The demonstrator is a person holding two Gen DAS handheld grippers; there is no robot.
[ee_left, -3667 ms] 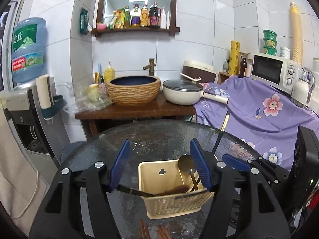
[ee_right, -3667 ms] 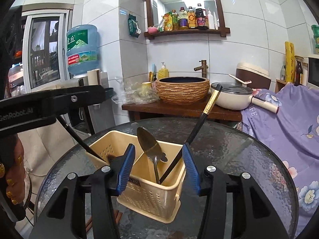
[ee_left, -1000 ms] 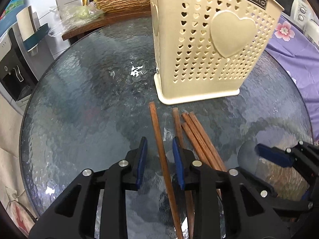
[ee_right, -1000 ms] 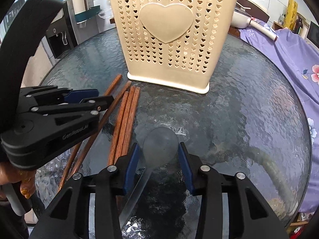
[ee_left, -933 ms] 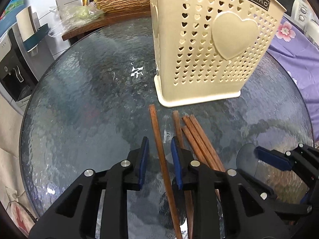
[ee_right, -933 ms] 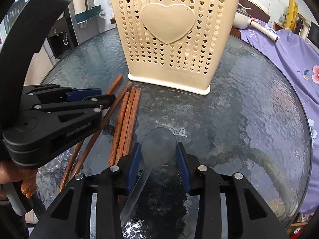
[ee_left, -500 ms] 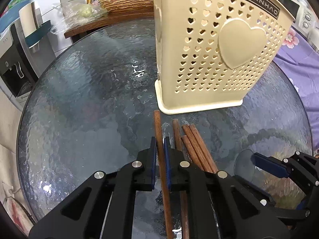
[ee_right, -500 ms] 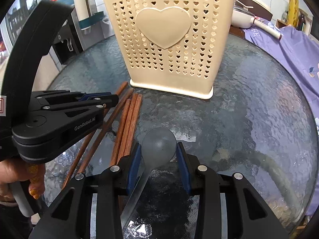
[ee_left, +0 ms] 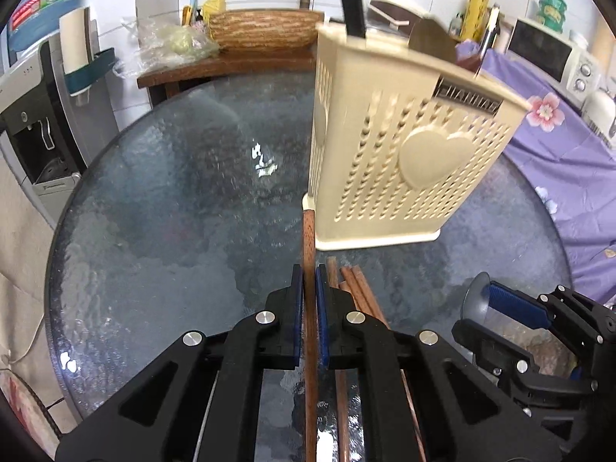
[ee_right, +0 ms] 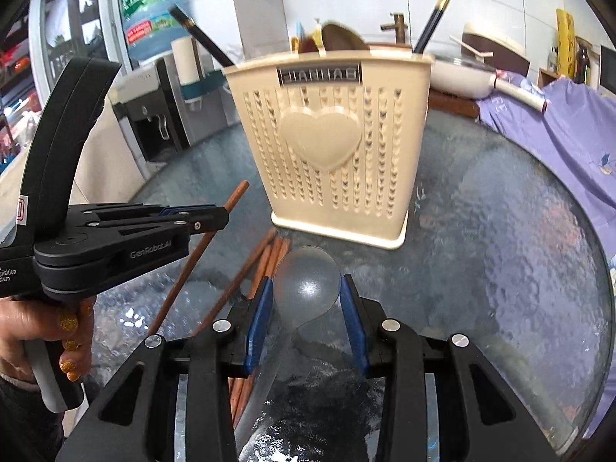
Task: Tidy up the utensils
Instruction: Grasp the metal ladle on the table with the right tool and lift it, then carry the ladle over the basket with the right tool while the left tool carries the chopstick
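1. While the left gripper (ee_left: 309, 288) clamps one reddish-brown wooden chopstick (ee_left: 308, 238), its tip points at the cream perforated plastic utensil holder (ee_left: 400, 146) just ahead.
2. Right gripper (ee_right: 306, 304): jaws pinch the translucent plastic spoon (ee_right: 306, 285) at its bowl, raised off the round textured-glass counter (ee_right: 500, 250).
3. Remaining brown wooden chopsticks (ee_right: 265, 265) lie just left of the right gripper, holder straight ahead.
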